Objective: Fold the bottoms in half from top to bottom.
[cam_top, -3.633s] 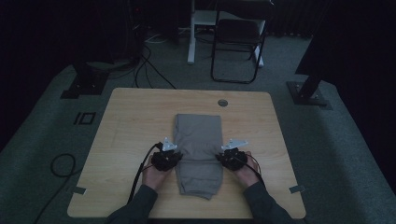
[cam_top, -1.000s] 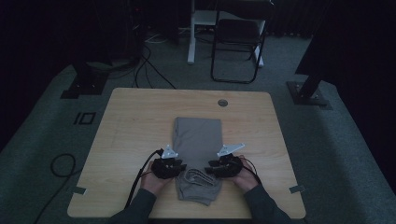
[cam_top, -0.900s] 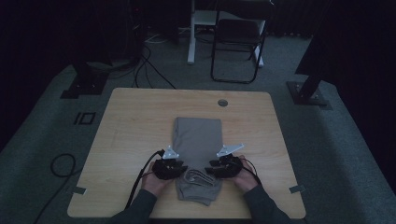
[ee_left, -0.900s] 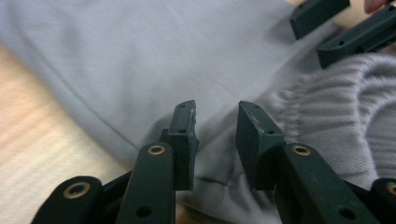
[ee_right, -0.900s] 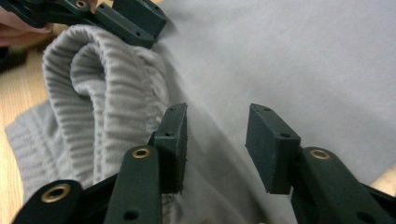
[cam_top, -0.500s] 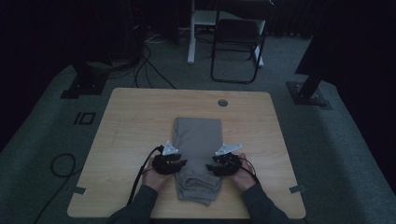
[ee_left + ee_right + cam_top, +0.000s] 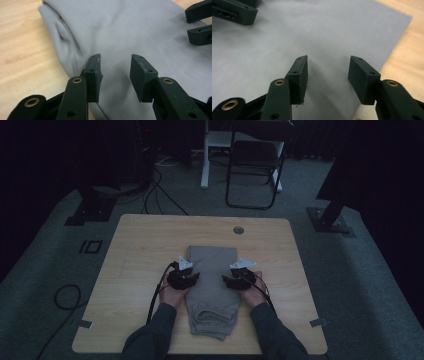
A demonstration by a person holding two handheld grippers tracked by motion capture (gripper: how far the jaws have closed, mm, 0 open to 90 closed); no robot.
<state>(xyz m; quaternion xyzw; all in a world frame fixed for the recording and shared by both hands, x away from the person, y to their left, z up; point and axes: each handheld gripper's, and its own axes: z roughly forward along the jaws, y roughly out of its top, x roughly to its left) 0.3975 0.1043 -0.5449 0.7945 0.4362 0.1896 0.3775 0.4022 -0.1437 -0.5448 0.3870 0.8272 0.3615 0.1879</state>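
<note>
A grey folded cloth point(image 7: 212, 290) lies lengthwise in the middle of the wooden table point(image 7: 135, 250), its bunched, rolled end nearest the person. My left gripper point(image 7: 191, 278) sits at the cloth's left edge and my right gripper point(image 7: 228, 281) at its right edge, pointing inward at each other. In the left gripper view the gripper point(image 7: 115, 67) hovers over the cloth point(image 7: 140, 30) beside a rounded fold. In the right gripper view the gripper point(image 7: 328, 72) is above flat cloth point(image 7: 299, 32) near its edge. Both pairs of jaws have just been opening, with nothing pinched between them.
A round cable hole point(image 7: 238, 229) sits near the table's far edge. Behind the table are a dark chair point(image 7: 252, 165), a white post point(image 7: 205, 155), floor cables point(image 7: 155, 185) and two stand bases point(image 7: 330, 220). Bare wood point(image 7: 22, 55) flanks the cloth on both sides.
Both hands moved along the cloth away from the person. The jaws opened and let go of the bunched cloth, which now rests at the near end.
</note>
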